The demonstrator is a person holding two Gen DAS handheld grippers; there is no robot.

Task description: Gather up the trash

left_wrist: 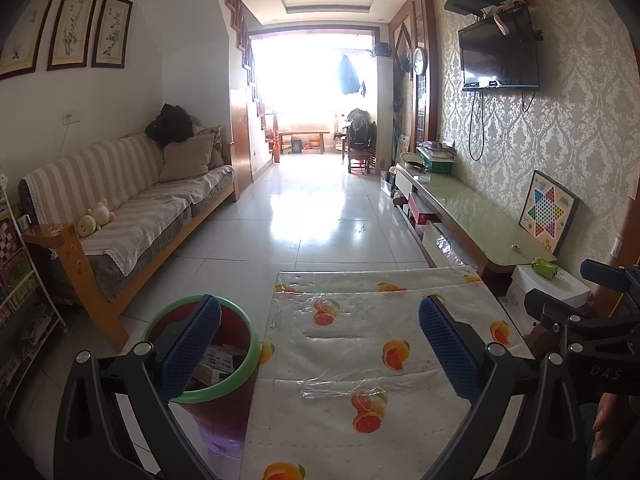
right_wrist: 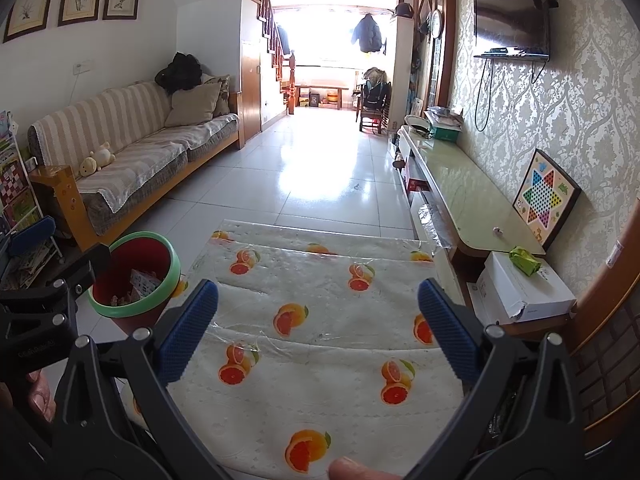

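Note:
A red bin with a green rim (left_wrist: 240,360) (right_wrist: 174,268) stands on the floor at the left edge of a table covered in an orange-print cloth (left_wrist: 360,360) (right_wrist: 320,340). Paper scraps lie inside the bin. My left gripper (left_wrist: 320,344) is open above the table's left side, its left finger (left_wrist: 188,344) in front of the bin. My right gripper (right_wrist: 318,328) is open over the middle of the cloth, holding nothing. A crumpled green wrapper (left_wrist: 544,268) (right_wrist: 524,260) lies on a white box (left_wrist: 560,292) (right_wrist: 520,292) to the right of the table.
A striped sofa (left_wrist: 132,204) lines the left wall, with a magazine rack (left_wrist: 20,280) beside it. A long low cabinet (left_wrist: 460,208) runs along the right wall under a TV (left_wrist: 498,56), with a checkers board (left_wrist: 548,212) leaning on it. Tiled floor (left_wrist: 312,208) stretches ahead.

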